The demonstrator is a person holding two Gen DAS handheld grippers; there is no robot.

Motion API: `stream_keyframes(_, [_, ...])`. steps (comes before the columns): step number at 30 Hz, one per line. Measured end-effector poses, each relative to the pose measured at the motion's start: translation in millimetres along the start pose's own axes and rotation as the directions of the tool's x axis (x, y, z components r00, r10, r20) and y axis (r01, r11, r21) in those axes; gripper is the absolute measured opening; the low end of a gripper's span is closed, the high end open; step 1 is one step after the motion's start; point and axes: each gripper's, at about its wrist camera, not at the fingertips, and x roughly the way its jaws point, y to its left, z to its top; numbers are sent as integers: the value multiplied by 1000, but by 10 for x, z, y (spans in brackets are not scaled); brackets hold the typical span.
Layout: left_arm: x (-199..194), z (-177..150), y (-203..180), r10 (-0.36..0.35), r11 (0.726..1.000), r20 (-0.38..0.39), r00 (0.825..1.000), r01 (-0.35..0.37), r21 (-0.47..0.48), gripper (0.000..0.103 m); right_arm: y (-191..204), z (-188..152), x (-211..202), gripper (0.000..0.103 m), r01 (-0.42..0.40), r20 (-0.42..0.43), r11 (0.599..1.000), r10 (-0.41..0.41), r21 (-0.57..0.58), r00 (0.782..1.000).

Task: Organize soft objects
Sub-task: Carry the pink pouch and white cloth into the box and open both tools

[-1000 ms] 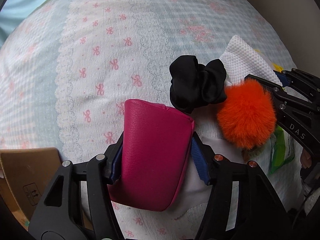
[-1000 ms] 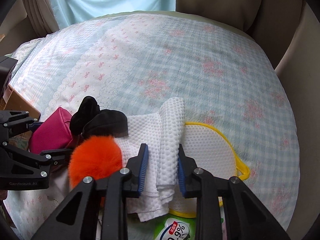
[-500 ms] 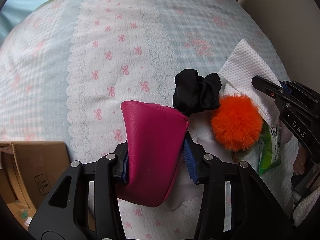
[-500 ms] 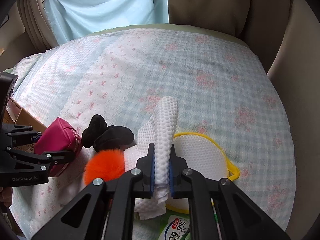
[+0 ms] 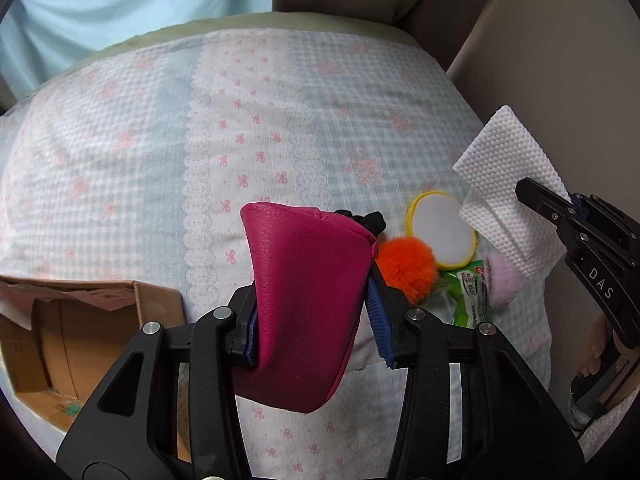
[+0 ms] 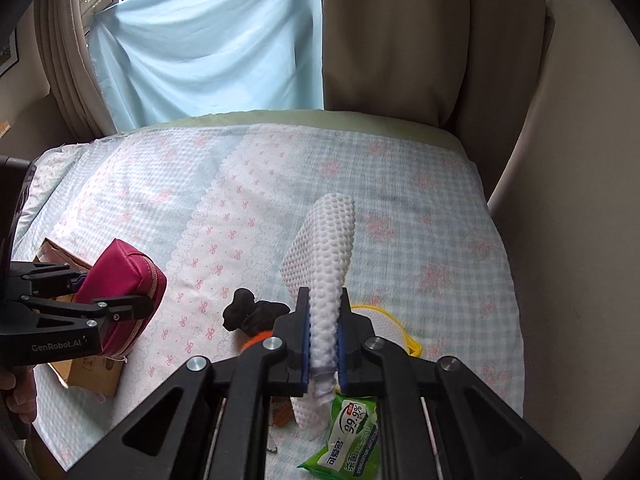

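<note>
From the left wrist, the left tool (image 5: 312,312) grips the pink pouch (image 5: 308,304) above the bed (image 5: 120,152), a cardboard box (image 5: 80,332) just beside. From the right wrist, the right tool (image 6: 323,340) is clamped on the white cloth (image 6: 326,264). Both are lifted clear; next probably comes carrying them to the box.

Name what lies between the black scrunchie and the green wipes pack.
The orange pompom lies between the scrunchie and the wipes pack; the left wrist view shows it best.
</note>
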Motion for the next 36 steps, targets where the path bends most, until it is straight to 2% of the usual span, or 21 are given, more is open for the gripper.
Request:
stream_keyframes(11, [-1403,25,213,-3,1000,149,989,5,-8,40,514,289,-1182,9,32,54,999,-35,43,998])
stream_keyframes(16, [-1902,-53,566,0,1000,185,983,1,-2,40,887,364,-1515,9,30,62,996,-35,82,997])
stream_keyframes(21, [-2242,-163,1052,0,1000,181,984,-2,14,40,1400,435,-1653,9,20,58,993,-27,119,998])
stream_keyframes(24, [-2328,-209,1389,-5,1000,169,986,0,26,40,1758,483,-1647,9,24,59,990,-32,141,998])
stream_keyframes(28, [-2305,-301,1861,-8,999,111,994,3,43,40,2252,508,-1546,9,35,41,982,-44,187,998])
stream_keyframes(36, [-1999,-463,2648,-1,995,-12,1000,2,98,40,3131,517,-1247,9,39,-24,969,-34,244,999])
